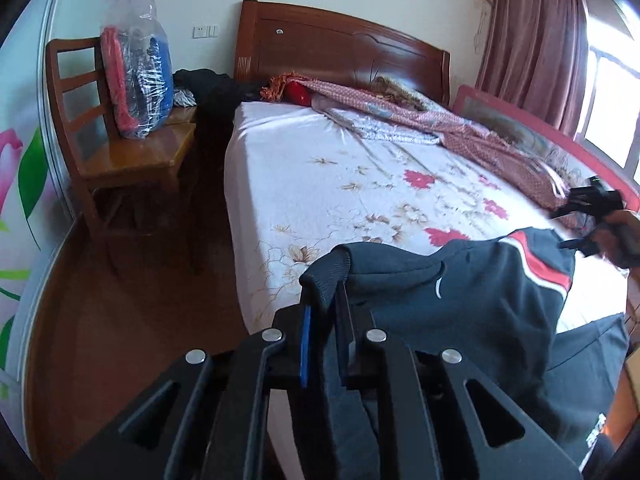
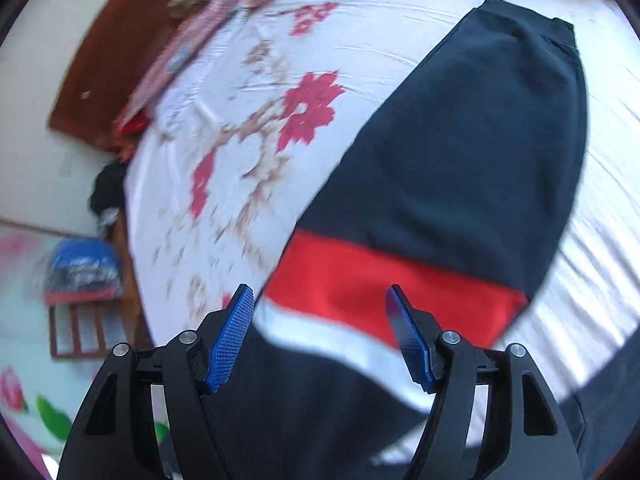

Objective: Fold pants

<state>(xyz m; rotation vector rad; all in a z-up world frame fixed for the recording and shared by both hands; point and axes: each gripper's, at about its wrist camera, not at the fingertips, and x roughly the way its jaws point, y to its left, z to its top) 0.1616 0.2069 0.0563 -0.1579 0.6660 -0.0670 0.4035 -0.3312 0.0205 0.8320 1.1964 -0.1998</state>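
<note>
Dark navy pants (image 1: 472, 292) with a red and white stripe lie on the floral bed sheet (image 1: 360, 184). My left gripper (image 1: 326, 292) is shut on a fold of the pants' edge and holds it lifted at the bed's near side. My right gripper (image 2: 320, 300) is open and empty, hovering just above the red stripe of the pants (image 2: 460, 152). The right gripper also shows in the left wrist view (image 1: 588, 216), at the far right beyond the pants. The right wrist view is blurred.
A rumpled pink quilt (image 1: 420, 116) lies by the wooden headboard (image 1: 340, 48). A wooden chair (image 1: 120, 140) with a plastic-wrapped bundle (image 1: 136, 76) stands left of the bed. Dark clothes (image 1: 212, 88) sit beside the bed. A curtain and window are at the right.
</note>
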